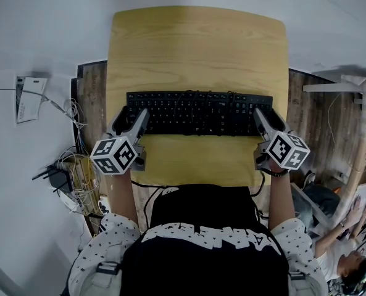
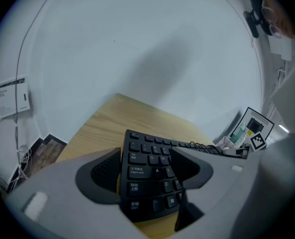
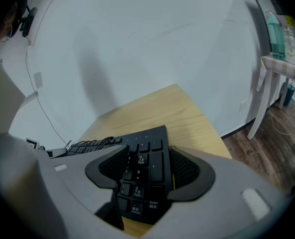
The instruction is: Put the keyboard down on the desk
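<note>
between the left gripper (image 2: 148, 172) jaws, keyboard (image 2: 137, 151) keys read "caps lock", "shift", "ctrl", "a", "z". between the right gripper (image 3: 146, 173) jaws, keys read "9 pgup", "6", "3 pgdn", "2", "enter", "delete". beyond the left jaws, to their right, a card (image 2: 254, 131) bears a square marker; its print is illegible. far left of them, a wall sheet (image 2: 10, 98) is illegible.

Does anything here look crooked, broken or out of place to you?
Nothing stands out. The black computer keyboard is held square across the light wooden desk, one end gripped by the left claw, the other by the right claw. Only the tangle of cables on the floor looks untidy.
</note>
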